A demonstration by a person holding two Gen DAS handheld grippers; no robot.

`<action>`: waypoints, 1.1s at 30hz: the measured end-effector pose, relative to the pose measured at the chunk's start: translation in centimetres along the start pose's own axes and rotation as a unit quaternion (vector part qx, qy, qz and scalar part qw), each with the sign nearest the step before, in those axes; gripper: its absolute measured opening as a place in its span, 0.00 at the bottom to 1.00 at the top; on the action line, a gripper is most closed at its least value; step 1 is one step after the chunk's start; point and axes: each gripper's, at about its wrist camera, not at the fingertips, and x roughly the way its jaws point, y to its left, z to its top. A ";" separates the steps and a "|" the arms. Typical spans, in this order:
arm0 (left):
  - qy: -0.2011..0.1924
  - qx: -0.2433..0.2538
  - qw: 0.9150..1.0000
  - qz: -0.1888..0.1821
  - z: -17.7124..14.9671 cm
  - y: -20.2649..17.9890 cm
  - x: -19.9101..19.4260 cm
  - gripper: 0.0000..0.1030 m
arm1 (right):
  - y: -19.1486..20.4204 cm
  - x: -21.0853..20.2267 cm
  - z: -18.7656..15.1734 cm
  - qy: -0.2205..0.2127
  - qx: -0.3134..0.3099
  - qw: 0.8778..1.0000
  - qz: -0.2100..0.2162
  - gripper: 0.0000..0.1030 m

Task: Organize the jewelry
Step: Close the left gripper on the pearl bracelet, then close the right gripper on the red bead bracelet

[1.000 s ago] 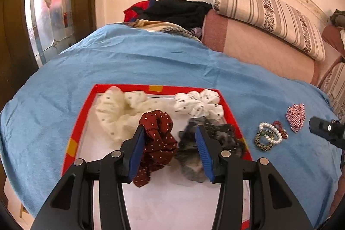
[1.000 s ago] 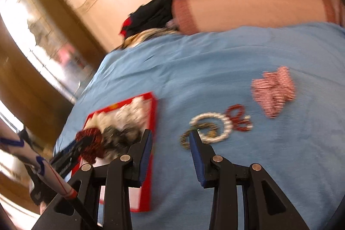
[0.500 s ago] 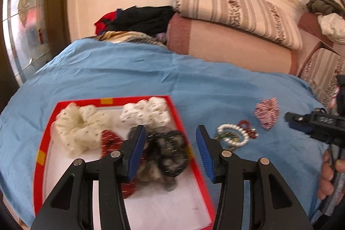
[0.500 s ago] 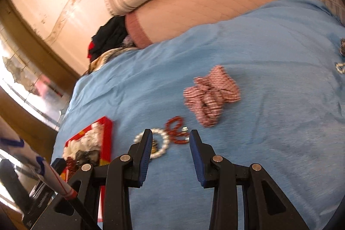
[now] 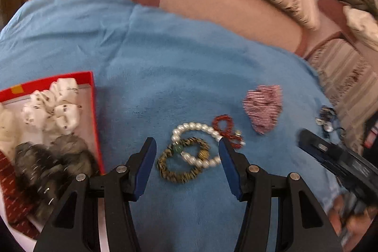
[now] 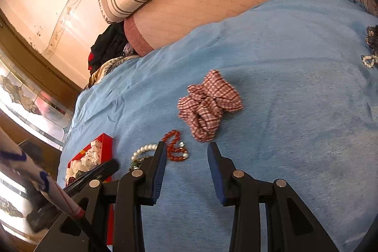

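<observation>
A pearl bracelet [image 5: 200, 129], a brown patterned bracelet [image 5: 182, 162] and a red bead bracelet [image 5: 226, 126] lie together on the blue blanket. My left gripper [image 5: 186, 148] is open and empty, its jaws on either side of the pearl and brown bracelets. A red-and-white checked scrunchie [image 6: 208, 103] lies beyond them. My right gripper [image 6: 185, 152] is open and empty, just short of the scrunchie, with the red bead bracelet [image 6: 174, 145] by its left finger. The red tray [image 5: 94, 110] at left holds several scrunchies.
More jewelry lies at the blanket's right edge [image 6: 371, 49]. Striped and pink bolsters [image 6: 212, 4] and a pile of clothes [image 6: 108, 44] lie at the back. The right gripper's body [image 5: 337, 162] shows at the right of the left wrist view.
My left gripper has swung right from over the tray to the bracelets. My right gripper has moved right and forward, from the bracelets towards the checked scrunchie.
</observation>
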 end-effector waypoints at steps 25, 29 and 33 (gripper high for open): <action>-0.026 0.028 0.999 -0.012 0.5 -0.6 -0.5 0.09 | -0.3 1.3 -0.1 0.011 -0.009 1.000 0.007 0.37; -0.045 0.023 0.998 -0.022 1.3 0.1 -2.1 0.09 | 1.5 2.8 -0.2 0.024 -0.042 0.999 0.017 0.33; -0.057 0.025 0.998 -0.018 1.8 0.4 -2.7 0.09 | 3.1 5.4 -0.3 0.043 -0.068 0.997 0.006 0.28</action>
